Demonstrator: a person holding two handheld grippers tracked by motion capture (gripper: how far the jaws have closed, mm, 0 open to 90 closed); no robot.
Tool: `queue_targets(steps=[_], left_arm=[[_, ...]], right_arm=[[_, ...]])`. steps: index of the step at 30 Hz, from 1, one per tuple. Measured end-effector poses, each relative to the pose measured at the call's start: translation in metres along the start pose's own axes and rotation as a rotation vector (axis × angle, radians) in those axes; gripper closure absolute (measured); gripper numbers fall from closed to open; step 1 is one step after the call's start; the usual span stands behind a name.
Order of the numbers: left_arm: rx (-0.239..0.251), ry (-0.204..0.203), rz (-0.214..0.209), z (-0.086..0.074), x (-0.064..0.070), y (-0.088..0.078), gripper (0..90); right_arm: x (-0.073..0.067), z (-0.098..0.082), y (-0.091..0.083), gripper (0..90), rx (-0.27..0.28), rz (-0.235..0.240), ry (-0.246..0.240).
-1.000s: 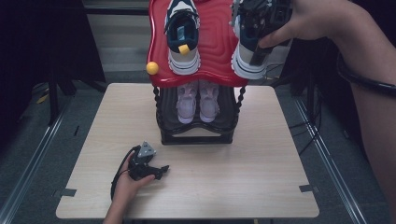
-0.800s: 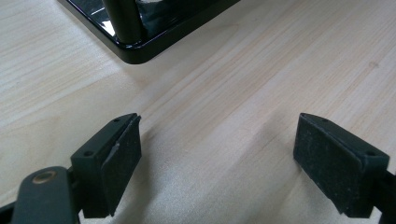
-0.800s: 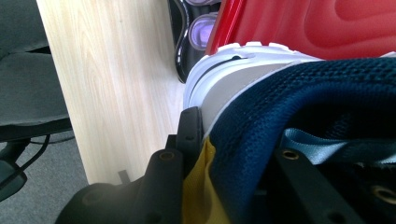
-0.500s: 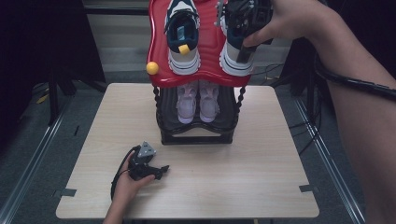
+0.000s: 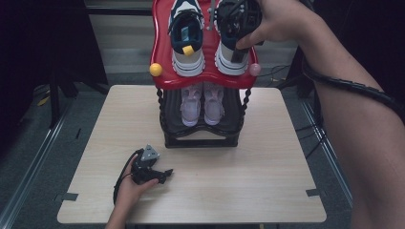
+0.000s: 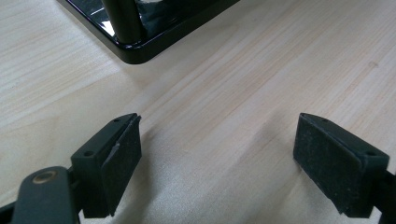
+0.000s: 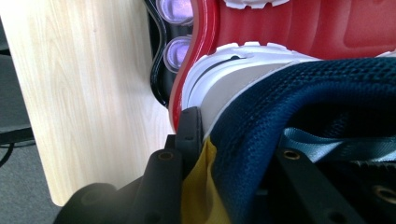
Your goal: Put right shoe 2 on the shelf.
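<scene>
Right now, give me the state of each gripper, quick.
Left gripper: open, nothing between its fingers, resting low over the table.
Right gripper: shut on the navy sneaker on the red shelf.

No words, brand marks, numbers or signs can be read anywhere in these views. The navy and white shoes (image 5: 187, 40) on the red shelf (image 5: 162, 47) show no legible logo from above, the pale pink shoes (image 5: 202, 102) below them are too small and blurred to read, and the wooden tabletop (image 5: 267, 157) carries no label or print.
</scene>
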State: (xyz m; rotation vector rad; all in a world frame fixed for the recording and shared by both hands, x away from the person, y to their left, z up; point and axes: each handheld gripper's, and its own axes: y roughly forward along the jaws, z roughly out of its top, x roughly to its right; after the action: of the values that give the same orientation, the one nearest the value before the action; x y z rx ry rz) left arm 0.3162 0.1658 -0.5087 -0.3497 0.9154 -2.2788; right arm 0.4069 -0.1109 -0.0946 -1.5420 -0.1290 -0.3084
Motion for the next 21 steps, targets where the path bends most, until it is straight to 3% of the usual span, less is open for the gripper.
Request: queue_targets(steps=[21], left_arm=[[0.0,0.001,-0.002,0.0,0.0,0.0,14.8]], right_arm=[[0.01,0.018,0.018,71.9,-0.008,-0.022,-0.032]])
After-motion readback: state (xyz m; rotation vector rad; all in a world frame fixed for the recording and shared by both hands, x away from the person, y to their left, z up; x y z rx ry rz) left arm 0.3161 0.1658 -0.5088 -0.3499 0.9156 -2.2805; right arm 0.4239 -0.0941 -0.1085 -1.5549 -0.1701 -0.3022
